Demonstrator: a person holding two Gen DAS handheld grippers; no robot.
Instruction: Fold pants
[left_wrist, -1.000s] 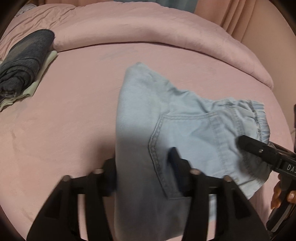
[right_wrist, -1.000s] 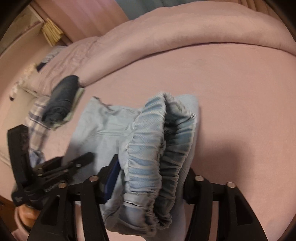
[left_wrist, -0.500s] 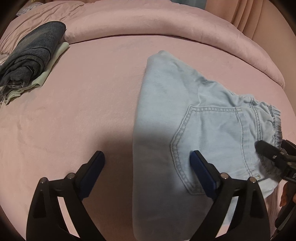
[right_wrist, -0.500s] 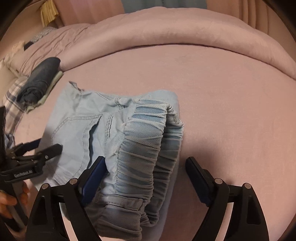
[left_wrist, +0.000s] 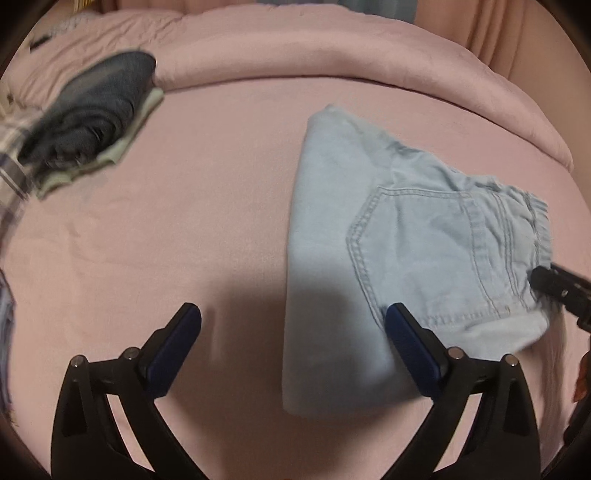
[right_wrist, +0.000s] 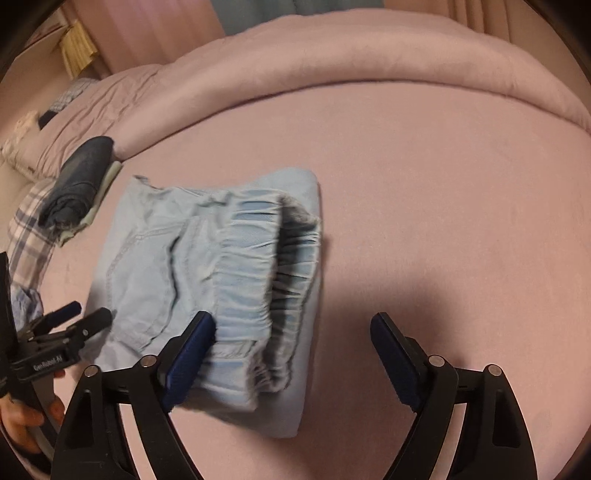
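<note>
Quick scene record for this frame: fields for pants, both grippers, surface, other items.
pants: light blue denim pants folded, lying flat, back pocket up, elastic waistband at one end
left gripper: open, jaws just widened, not gripping the pants
right gripper: open, jaws just widened, waistband no longer pinched
surface: pink bedsheet
other items: dark folded garment stacked on a pale green one, apart from the pants

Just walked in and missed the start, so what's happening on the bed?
A person with a gripper in each hand is folding light blue pants on a pink bed. The pants lie folded into a compact bundle. The left gripper and right gripper have just been opening, and neither pinches the cloth now. A pile of other clothes sits off to the side.
</note>
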